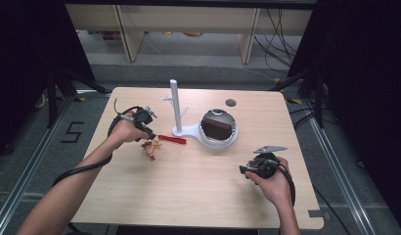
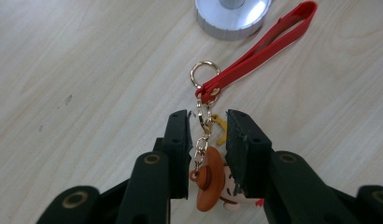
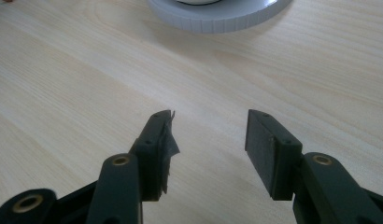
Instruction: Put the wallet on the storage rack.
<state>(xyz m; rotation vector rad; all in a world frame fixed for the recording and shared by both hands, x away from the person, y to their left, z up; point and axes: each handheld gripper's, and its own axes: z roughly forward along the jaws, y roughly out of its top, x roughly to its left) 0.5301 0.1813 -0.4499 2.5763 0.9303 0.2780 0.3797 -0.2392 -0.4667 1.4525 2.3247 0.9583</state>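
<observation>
Light wooden table (image 1: 189,196), rounded corners, a small dark round inset near its far edge. White stand (image 1: 175,110) upright at the middle of the far half: a slim post with short side pegs on a round foot. Touching that foot on the right, a round white-rimmed mirror (image 1: 218,128) tilted back, toward the far right part of the top; its rim also visible at the top of the right gripper view.

Right gripper (image 1: 242,169) near the right edge of the table, towards the near side, held low in the person's right hand and pointed left. Jaws wide apart in the right gripper view, bare wood between them, nothing gripped; a torn bit of pad lining hanging off the left jaw.

Left gripper (image 2: 207,140) left of the stand, around the middle of the left half, angled down onto the table. Jaws partly parted, pads not pressing on anything, nothing gripped.

Keychain (image 2: 210,179) flat on the table between those jaws: a small cowboy figure with a brown hat, lying just inside the pads. Gold chain running from the hat up through the gap to a gold ring (image 2: 204,73) just past the fingertips. Red strap (image 2: 259,49) clipped there, stretching away toward the stand's foot, its far end beside the foot.
</observation>
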